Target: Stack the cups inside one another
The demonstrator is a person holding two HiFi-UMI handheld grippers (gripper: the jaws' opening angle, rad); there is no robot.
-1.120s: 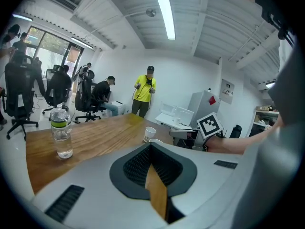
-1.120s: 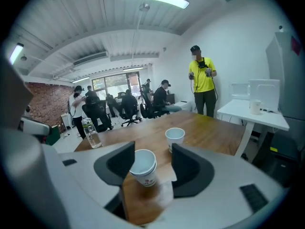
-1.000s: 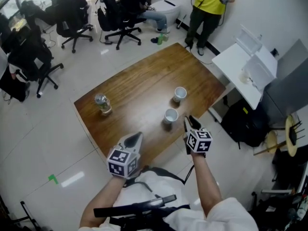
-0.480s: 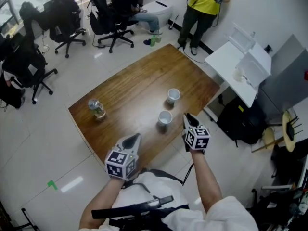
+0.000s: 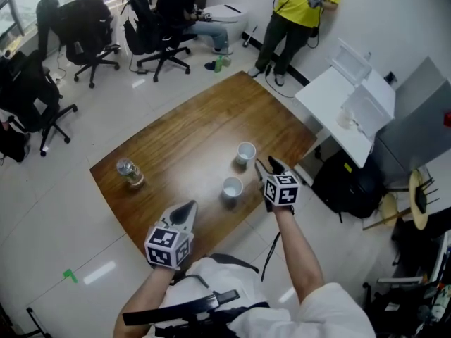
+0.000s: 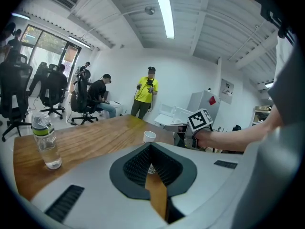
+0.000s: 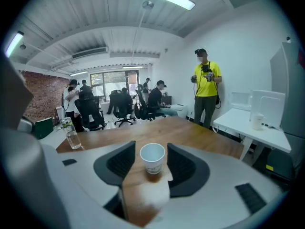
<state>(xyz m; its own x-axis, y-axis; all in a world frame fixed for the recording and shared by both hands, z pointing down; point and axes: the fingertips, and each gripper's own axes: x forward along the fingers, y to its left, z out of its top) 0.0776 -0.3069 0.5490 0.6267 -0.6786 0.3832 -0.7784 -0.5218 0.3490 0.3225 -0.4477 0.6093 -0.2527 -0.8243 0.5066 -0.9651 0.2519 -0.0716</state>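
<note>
The room is being lit brightly and evenly by ceiling strip lights point(image 6: 164, 9), and daylight is being admitted through the windows point(image 6: 50, 51) at the left of the left gripper view. A pale sheen is being thrown across the counter point(image 5: 183, 139) in the head view. Soft glare patches are being reflected from the floor point(image 5: 99, 273). Only a short, faint shadow is being cast beside the nearer cup point(image 5: 232, 186). Both gripper views are being bent strongly by the wide-angle lens and darkened to black at the corners. In the right gripper view, the nearest counter surface is being rendered as an unfocused smear.
</note>
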